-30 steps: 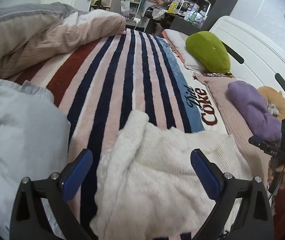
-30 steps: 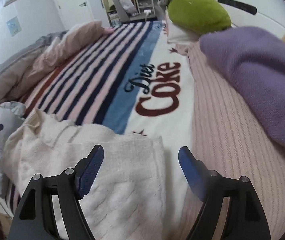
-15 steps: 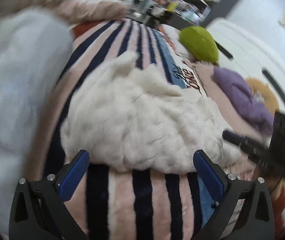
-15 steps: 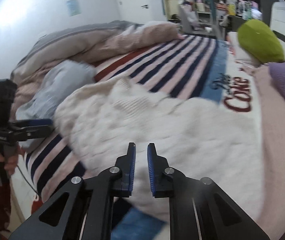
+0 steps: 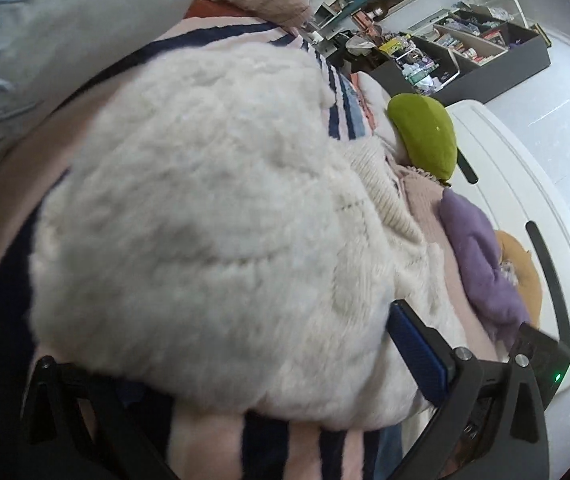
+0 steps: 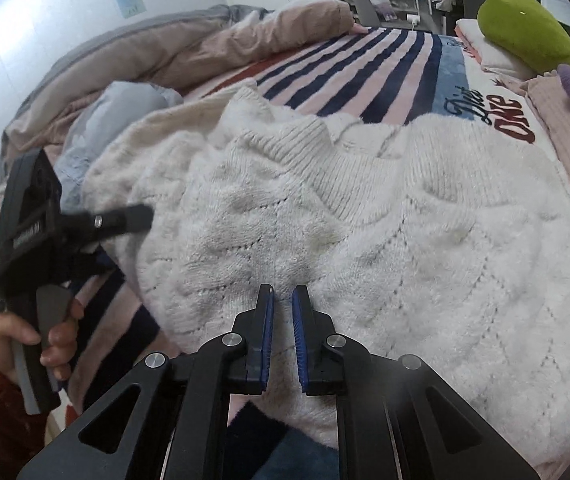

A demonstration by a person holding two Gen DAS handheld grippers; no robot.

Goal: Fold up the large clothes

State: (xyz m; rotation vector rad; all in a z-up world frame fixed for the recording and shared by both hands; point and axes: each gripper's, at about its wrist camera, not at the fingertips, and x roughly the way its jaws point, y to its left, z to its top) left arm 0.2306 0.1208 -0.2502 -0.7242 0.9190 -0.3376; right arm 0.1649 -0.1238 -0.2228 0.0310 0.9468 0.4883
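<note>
Now closer | left gripper (image 5: 221, 364) spread around sweater (image 6: 365, 220) | right gripper (image 6: 281, 308) still nearly pressed together

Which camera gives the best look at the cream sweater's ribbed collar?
The right wrist view. There the ribbed collar of the cream sweater lies sharp and unobstructed near the middle. The left wrist view shows only a blurred strip of ribbing at the sweater's far edge.
</note>
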